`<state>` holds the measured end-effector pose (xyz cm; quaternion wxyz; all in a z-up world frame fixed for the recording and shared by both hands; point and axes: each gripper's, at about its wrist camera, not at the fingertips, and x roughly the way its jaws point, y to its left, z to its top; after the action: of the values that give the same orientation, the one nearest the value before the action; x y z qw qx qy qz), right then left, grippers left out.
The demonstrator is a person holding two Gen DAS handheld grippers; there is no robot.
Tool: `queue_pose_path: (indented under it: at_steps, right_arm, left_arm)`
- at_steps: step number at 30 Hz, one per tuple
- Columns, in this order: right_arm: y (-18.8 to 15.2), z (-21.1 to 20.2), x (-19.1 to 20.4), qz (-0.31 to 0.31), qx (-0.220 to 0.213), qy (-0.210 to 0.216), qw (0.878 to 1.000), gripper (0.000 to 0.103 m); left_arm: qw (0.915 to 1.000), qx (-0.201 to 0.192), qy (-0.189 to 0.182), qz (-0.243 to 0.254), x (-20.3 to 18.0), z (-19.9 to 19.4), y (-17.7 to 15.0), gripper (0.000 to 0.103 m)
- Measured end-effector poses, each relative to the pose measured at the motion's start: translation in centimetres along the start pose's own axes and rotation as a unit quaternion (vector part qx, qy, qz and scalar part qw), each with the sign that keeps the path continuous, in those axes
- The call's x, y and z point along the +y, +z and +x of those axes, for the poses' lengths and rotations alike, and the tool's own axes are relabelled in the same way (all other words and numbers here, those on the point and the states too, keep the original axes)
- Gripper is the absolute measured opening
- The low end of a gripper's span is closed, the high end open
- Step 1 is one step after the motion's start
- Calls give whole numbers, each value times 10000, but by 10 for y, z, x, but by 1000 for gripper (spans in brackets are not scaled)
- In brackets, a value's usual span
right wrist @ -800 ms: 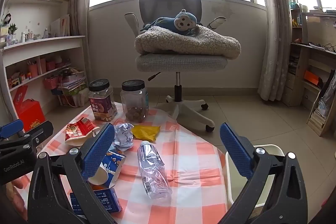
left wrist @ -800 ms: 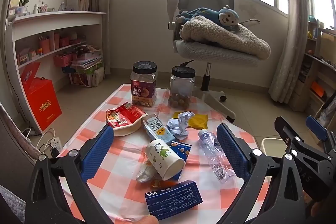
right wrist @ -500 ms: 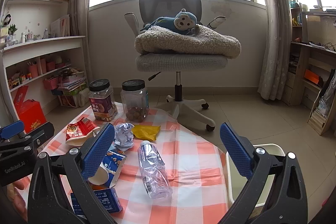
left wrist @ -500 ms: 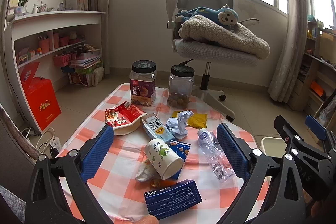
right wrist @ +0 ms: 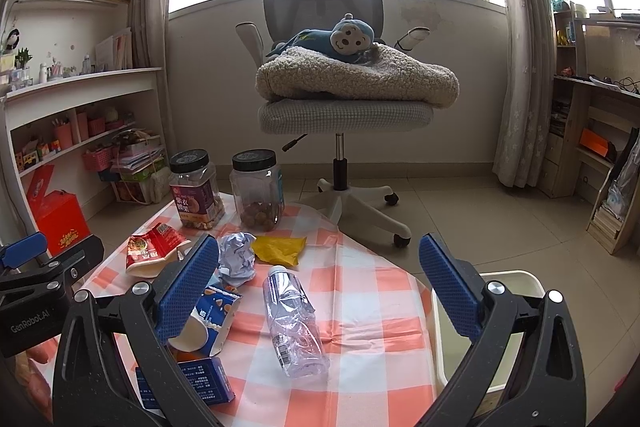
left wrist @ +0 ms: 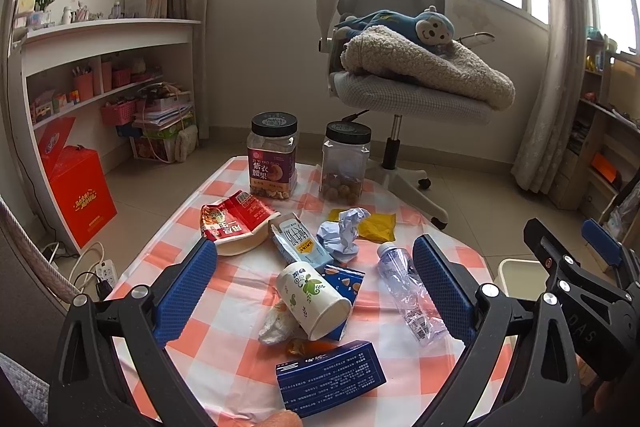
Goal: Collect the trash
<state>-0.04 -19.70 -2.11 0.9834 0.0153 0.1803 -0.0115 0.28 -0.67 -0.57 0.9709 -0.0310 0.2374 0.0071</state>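
Left gripper (left wrist: 316, 283): jaws are standing wide apart, holding nothing, hovering over the near end of the table (left wrist: 192, 339).
Right gripper (right wrist: 320, 283): jaws are likewise standing wide apart and empty, framing the crushed plastic bottle (right wrist: 296, 323).
Trash location: all pieces are lying on the checked cloth. The paper cup (left wrist: 312, 299) is lying on its side between the left gripper's pads, the blue box (left wrist: 330, 377) is sitting nearest the camera, and the crumpled paper (left wrist: 344, 231), yellow wrapper (left wrist: 378, 225) and red snack packet (left wrist: 234, 219) are lying farther back.
Bin (right wrist: 508, 279): a white container is standing on the floor just beside the table's right edge.
Non-trash: two lidded jars (left wrist: 274, 159) are standing upright at the far end.
Risk, cup: it is resting on a carton; a pinch across its open rim is likely to crush it or roll it away.
Risk, bottle: thin crumpled walls are likely to slip or spring out of a shallow grip.
Risk, cloth: low pads could be snagging the cloth and dragging everything, jars included.
Risk, grippers: both are working close together; collision is possible.
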Motion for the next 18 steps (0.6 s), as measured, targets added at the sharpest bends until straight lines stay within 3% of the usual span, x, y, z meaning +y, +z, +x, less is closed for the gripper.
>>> queue_pose_path:
  at_steps: [18]
  right_arm:
    - [0,0,3,-7,-6,-4,10000,96]
  left_arm:
    - [10000,-10,42,90,-1,1,-11,95]
